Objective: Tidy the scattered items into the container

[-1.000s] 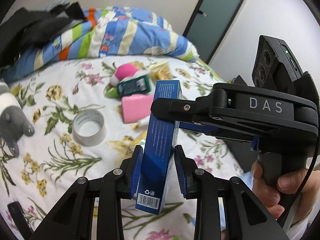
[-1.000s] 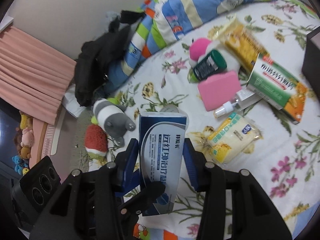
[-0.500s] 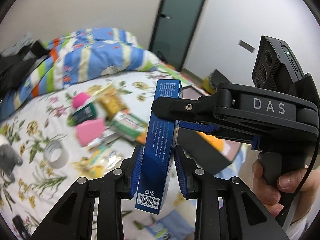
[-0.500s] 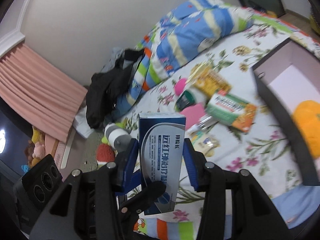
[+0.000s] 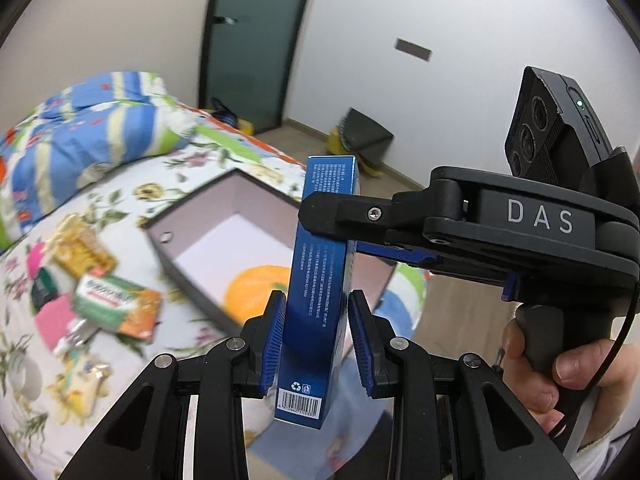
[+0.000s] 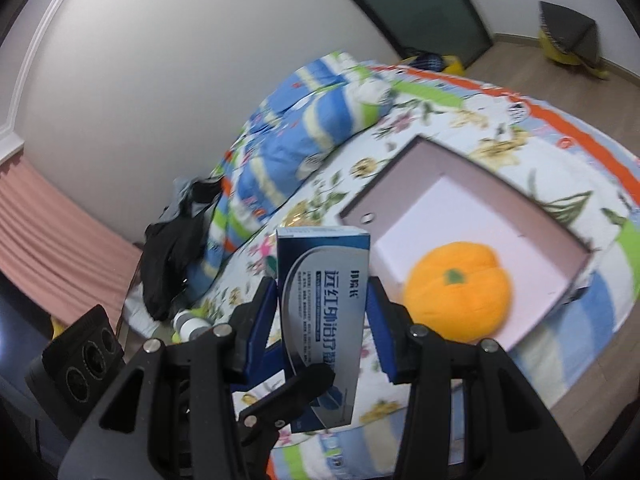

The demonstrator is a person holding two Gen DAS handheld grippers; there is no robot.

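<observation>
A tall blue box hangs in the air, held by both grippers at once. My left gripper is shut on its narrow sides low down. My right gripper is shut on its wide printed faces; in the left wrist view its finger crosses the box from the right. Beyond the box lies the dark open container on the bed, with an orange plush pumpkin inside. A green-orange carton, a yellow packet and a pink sponge lie left of it.
A striped quilt and black clothes lie at the head of the floral bed. A tape roll sits near the left edge. A person's hand holds the right gripper's handle. Wooden floor and a dark door lie beyond the bed.
Both grippers carried the blue box together across the bed, away from the scattered items. The container with the orange pumpkin has come into view right behind the box.
</observation>
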